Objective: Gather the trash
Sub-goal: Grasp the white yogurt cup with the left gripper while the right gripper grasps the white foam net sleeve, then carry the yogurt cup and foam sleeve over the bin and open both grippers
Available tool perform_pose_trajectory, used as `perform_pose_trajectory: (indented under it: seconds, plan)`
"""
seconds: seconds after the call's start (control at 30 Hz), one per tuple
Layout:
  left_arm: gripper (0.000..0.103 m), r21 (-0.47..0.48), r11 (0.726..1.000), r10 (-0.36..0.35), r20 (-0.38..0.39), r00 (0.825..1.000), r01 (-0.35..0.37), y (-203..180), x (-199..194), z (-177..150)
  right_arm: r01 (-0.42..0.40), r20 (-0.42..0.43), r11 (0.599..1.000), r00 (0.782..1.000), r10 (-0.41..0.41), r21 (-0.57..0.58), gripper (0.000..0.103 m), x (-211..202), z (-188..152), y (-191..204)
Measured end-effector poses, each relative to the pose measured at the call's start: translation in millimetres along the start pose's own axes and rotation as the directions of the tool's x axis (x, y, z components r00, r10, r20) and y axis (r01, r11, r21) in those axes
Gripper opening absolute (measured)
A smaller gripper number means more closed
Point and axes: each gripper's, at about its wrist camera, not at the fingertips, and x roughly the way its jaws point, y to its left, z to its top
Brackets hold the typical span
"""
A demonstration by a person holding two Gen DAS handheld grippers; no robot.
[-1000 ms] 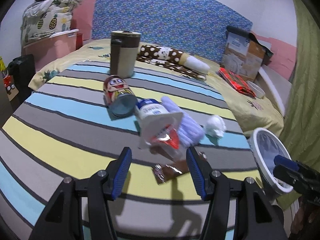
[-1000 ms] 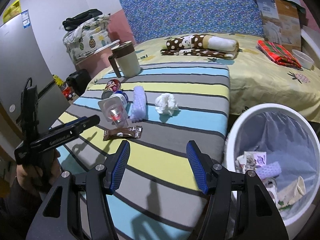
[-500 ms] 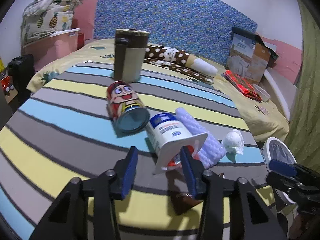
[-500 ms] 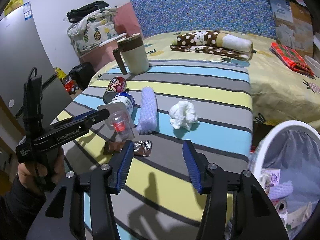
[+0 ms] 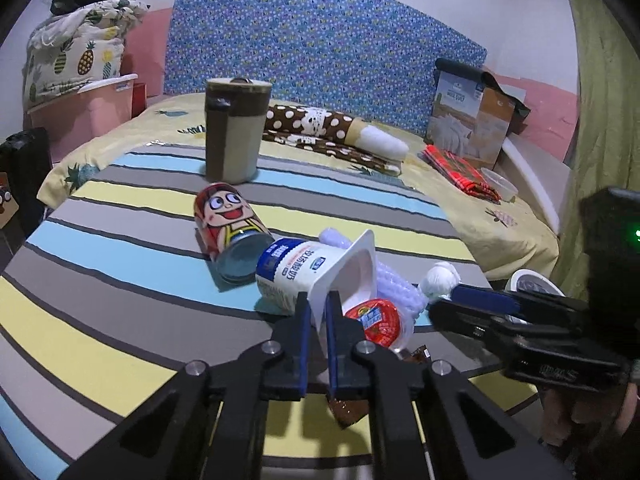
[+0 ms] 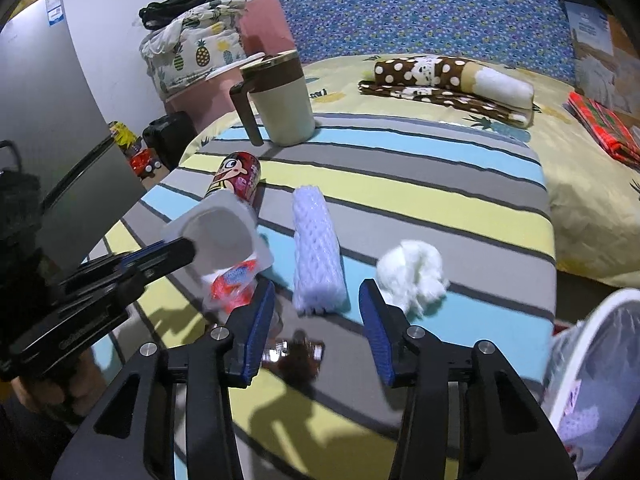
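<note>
Left tool (image 5: pixel 318 312): pressed onto the thin flared rim of the white yogurt cup (image 5: pixel 304 270), which lies on its side on the striped tabletop (image 5: pixel 120 280).
Right tool (image 6: pixel 318 312): spread wide, holding nothing, hovering low over the brown snack wrapper (image 6: pixel 298 354).
Trash still out: cartoon can (image 5: pixel 228 226) lying just behind the cup; small clear cup with a red label (image 5: pixel 376 320) touching the cup's mouth; white foam sleeve (image 6: pixel 316 256); crumpled tissue (image 6: pixel 414 274).
Bin (image 6: pixel 592 380): at the tabletop's right edge, lined, some trash already inside.
Risk, slip: the pinch is only on a flexible lip, so the rim may buckle and the cup swing or drop when lifted.
Risk, knock-on: the red-label cup sits against the cup's mouth; lifting may drag or roll it, and the can could roll too.
Risk, collision: both tools are near each other around the same cluster; a move by either could bump the other.
Risk, wrapper: flat on the cloth and blurred here; the open tool may scrape cloth instead of catching it.
Not trash, likely: the lidded mug (image 6: pixel 280 100), standing well apart.
</note>
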Motion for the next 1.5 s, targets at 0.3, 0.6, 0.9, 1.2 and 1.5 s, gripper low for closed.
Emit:
perform_pose_trajectory:
  seconds: [0.3,0.6,0.9,1.2,1.5]
  plan:
    - [0.007,-0.029,1.0,0.007,0.006,1.0,-0.007,7.1,-7.8,-1.2,0.036,-0.059,0.999,0.998,-0.037,-0.02,0.024,25.4,5.7,-1.7]
    - [0.007,-0.03,0.999,0.027,0.013,1.0,-0.027,2.5,-16.8,-1.1,0.042,-0.01,0.999,0.999,-0.042,-0.016,0.02,-1.4,3.0,0.8]
    - [0.008,-0.014,0.999,0.033,0.037,0.999,-0.032,-13.2,-37.0,2.1,0.035,0.064,0.999,0.997,-0.035,0.002,0.02,-41.0,-0.7,1.8]
    - [0.007,0.034,0.999,-0.026,0.037,0.999,0.024,-47.2,-51.9,-0.7,0.059,0.111,0.997,0.992,-0.064,0.047,0.02,-73.0,-16.2,-7.6]
    - [0.007,0.097,0.986,-0.131,-0.017,0.991,0.132,-101.1,-46.7,-13.7,0.122,0.132,0.985,0.982,-0.138,0.12,0.02,-105.7,-41.1,-31.2]
